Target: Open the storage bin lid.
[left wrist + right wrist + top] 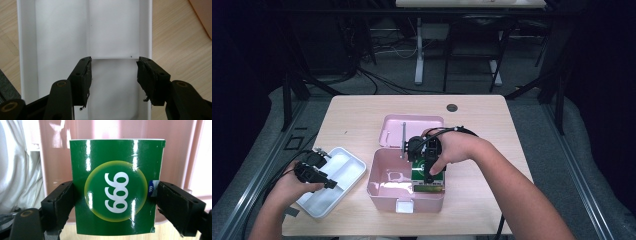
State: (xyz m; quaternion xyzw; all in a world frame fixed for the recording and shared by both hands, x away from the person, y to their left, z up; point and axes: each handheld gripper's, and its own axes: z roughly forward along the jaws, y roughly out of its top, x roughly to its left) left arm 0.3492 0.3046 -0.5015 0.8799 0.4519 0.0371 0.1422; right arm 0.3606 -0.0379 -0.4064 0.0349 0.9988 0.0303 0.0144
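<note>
A glossy green carton (116,187) printed with white digits in a yellow circle stands upright between the jaws of my right gripper (116,202), which is shut on its two sides. In the high view that green carton (428,181) sits in the right part of an open pink box (377,186), with my right gripper (431,175) reaching down into it. My left gripper (113,77) is open with nothing between its jaws, just above a white divided tray (62,50). From above, the left gripper (326,183) hovers over the tray (346,167), left of the pink box.
The pink box's lid (413,129) lies open behind it, with a grey bar (404,139) along the hinge side. A dark round grommet (452,107) sits near the table's far edge. White fabric (15,170) shows beyond the pink wall (57,152).
</note>
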